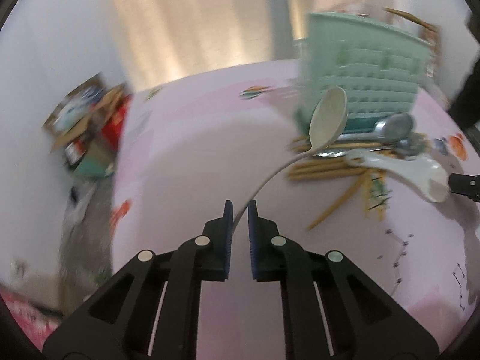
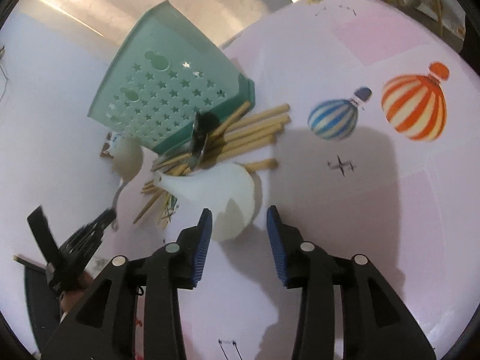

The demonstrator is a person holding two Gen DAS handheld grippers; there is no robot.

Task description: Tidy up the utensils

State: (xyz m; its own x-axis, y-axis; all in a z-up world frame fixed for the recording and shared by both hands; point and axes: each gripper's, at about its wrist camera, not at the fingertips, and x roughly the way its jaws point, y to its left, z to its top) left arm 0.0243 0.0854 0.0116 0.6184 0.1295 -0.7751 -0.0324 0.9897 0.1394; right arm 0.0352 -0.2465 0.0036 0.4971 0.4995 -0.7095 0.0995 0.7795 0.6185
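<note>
Left wrist view puts the beige spoon (image 1: 328, 117) straight ahead of the left claw (image 1: 239, 210), whose blue pads are clenched on the thin handle end, the bowl raised before the green caddy (image 1: 360, 69); it looks light, stiff and smooth, so it may pivot in such a narrow hold. Right claw (image 2: 238, 219) stands released, nothing pinched, the white ladle (image 2: 216, 192) just ahead between its pads; probably heavier and slick, best taken by its handle, beyond which lie the chopsticks (image 2: 255, 129).
</note>
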